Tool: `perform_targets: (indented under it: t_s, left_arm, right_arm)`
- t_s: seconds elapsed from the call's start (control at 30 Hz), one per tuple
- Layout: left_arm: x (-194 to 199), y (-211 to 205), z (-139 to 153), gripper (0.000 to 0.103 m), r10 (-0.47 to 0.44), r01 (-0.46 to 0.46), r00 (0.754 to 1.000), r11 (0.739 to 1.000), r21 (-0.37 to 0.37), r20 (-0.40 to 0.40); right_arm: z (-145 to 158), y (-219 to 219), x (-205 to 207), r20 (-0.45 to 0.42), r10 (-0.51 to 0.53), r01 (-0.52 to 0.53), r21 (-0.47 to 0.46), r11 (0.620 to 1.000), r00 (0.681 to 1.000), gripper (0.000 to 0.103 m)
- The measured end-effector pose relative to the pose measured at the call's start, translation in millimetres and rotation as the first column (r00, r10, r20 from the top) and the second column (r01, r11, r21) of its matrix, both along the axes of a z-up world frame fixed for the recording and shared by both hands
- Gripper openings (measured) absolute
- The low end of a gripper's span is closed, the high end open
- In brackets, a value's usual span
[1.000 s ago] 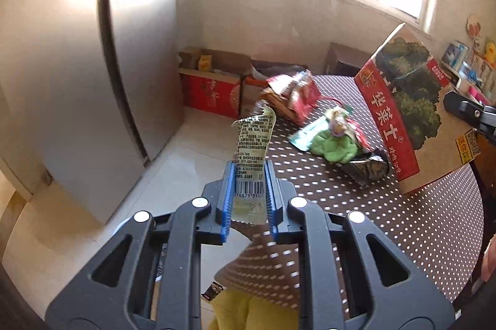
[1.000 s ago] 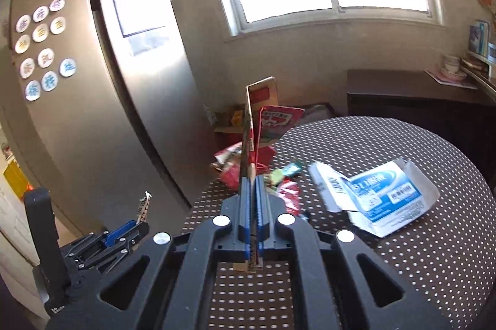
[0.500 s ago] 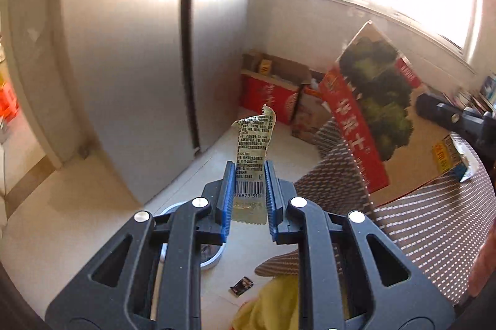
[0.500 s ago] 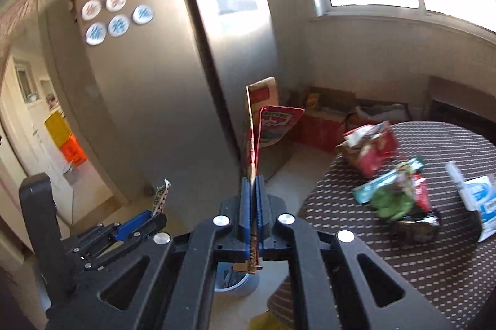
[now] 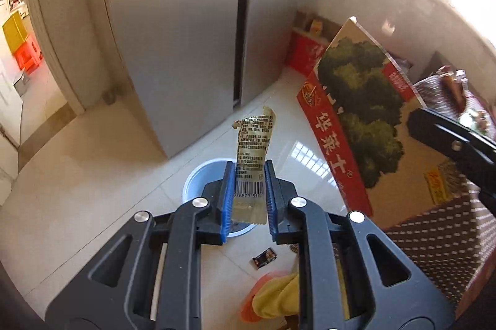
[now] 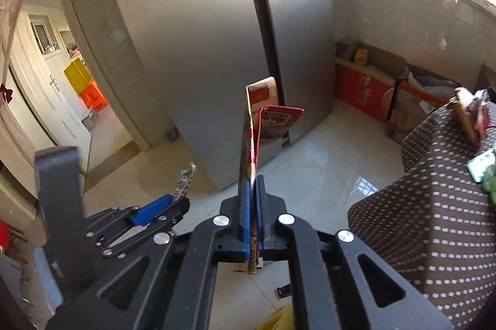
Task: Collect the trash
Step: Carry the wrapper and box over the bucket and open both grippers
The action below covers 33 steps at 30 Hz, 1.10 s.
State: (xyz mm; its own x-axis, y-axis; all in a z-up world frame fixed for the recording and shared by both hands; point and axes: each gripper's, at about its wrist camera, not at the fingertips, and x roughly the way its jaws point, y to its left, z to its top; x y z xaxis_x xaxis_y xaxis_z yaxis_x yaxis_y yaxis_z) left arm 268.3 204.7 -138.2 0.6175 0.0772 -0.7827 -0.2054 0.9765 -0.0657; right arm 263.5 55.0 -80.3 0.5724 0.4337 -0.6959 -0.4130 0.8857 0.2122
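Left wrist view
Tool state: the left gripper (image 5: pixel 248 200) is clamped on a crumpled beige printed snack wrapper with a barcode (image 5: pixel 252 162), the blue pads pressing its lower edges.
Wrapper place: centre of the frame, directly over the pale blue round bin (image 5: pixel 198 181) on the white tiled floor (image 5: pixel 93 162).
Why held so: judged, the wrapper is carried above the bin so that it can drop in once released.
Wrapper axis: the long axis runs up the frame, the torn end pointing away from the camera toward the silver refrigerator (image 5: pixel 186 35).
Box place: the flattened red and brown cardboard box printed with green trees (image 5: pixel 365 113) fills the right of the frame, its broad face shown.

Right wrist view
Tool state: the right gripper (image 6: pixel 252 215) is pressed together on the thin edge of the flattened box (image 6: pixel 251 144).
Why held so: judged, an edge pinch lets a wide flat sheet be carried in narrow jaws.
Box axis: seen edge-on, it runs up the centre of the frame, a red flap bending right.
Remaining trash: wrappers lie at the right edge on the brown dotted tablecloth (image 6: pixel 434 221).
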Motion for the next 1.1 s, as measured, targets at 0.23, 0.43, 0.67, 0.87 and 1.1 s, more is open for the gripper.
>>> perform_targets:
  t_s: [0.23,0.43,0.67,0.87,1.1]
  left_arm:
    - [39.6,29.3,-45.7,0.060,0.060,-0.056,0.993,0.998,0.035,-0.102]
    - [31.0,51.5,-61.6,0.060,0.116,-0.114,0.980,0.993,0.025,-0.161]
    - [6.6,80.2,-62.0,0.061,0.205,-0.200,0.961,0.979,0.043,-0.184]
    - [-6.5,89.8,-51.5,0.061,0.236,-0.229,0.957,0.972,0.061,-0.168]
    - [-7.9,73.4,-54.5,0.061,0.219,-0.211,0.959,0.976,0.061,-0.180]
  right_arm:
    - [-31.1,14.5,19.8,-0.077,-0.015,0.012,-0.033,0.999,0.997,0.004]
    - [-60.0,33.2,34.7,-0.137,-0.020,0.011,-0.069,0.998,0.990,0.004]
    - [-88.0,81.8,52.4,-0.197,0.022,-0.042,-0.098,0.994,0.980,0.016]
    - [-96.1,90.7,50.3,-0.201,-0.011,-0.014,-0.127,0.992,0.979,0.069]
    - [-89.6,71.5,34.3,-0.211,-0.029,-0.002,-0.143,0.990,0.977,0.072]
